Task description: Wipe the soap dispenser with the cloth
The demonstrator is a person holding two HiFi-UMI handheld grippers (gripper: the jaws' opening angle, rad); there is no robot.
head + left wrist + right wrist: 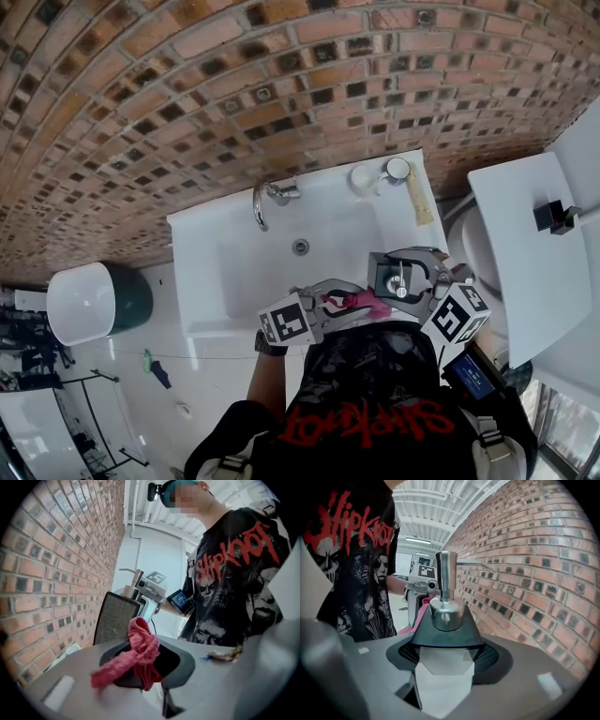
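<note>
The soap dispenser (387, 275) is a grey, square-sided bottle with a chrome pump (446, 581). It hangs over the front right of the sink. My right gripper (401, 277) is shut on it, with the jaws clamping its body (443, 677) in the right gripper view. My left gripper (354, 302) is shut on a bunched pink cloth (362, 302). The cloth (139, 651) hangs from the jaws right beside the dispenser (116, 617), on its left side as the head view shows it. I cannot tell whether cloth and dispenser touch. A pink edge of cloth (420, 613) shows behind the dispenser.
Below lies the white sink (202, 281), its chrome faucet (263, 200) at the back. A white cup (364, 178) and a beige brush (418, 197) sit on the back right rim. Behind is the brick wall (187, 84), with a toilet (530, 253) to the right and a white bin (80, 302) to the left.
</note>
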